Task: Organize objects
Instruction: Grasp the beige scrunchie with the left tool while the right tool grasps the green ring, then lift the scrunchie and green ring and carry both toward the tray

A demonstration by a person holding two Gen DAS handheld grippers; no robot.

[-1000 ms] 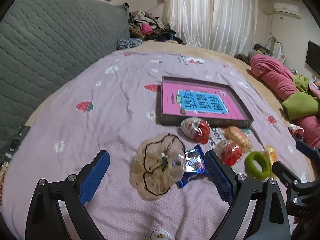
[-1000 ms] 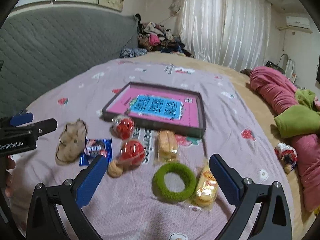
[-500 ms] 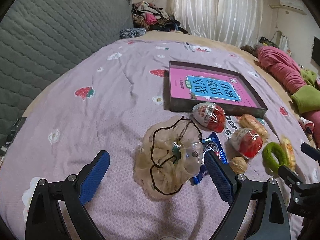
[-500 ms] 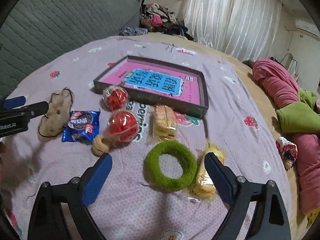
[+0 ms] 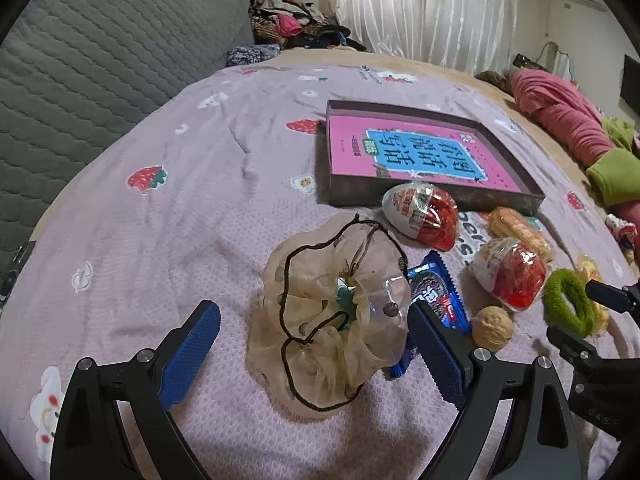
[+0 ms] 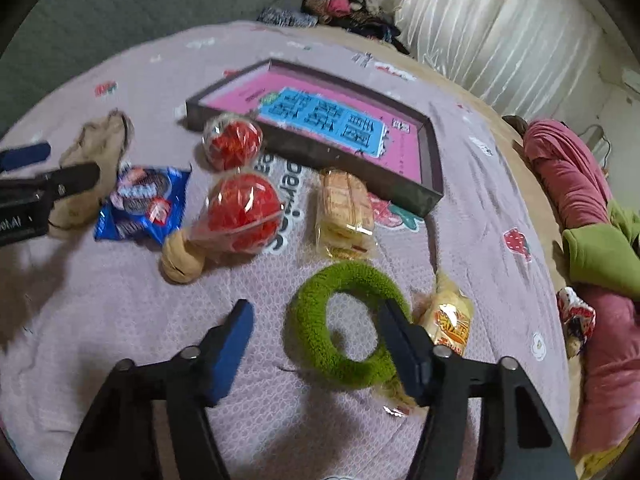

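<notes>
The right gripper, jaws closing but not yet gripping, straddles the green scrunchie's right side, near the tray.

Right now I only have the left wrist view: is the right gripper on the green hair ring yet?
Observer: Not gripping. The right gripper straddles the green hair ring with its jaws closing, and one finger stands clear of the ring.
Operator: Could it catch anything else?
Observer: Possibly. A yellow snack packet lies right beside the ring, just past the other finger, which overlaps the ring's rim.
</notes>
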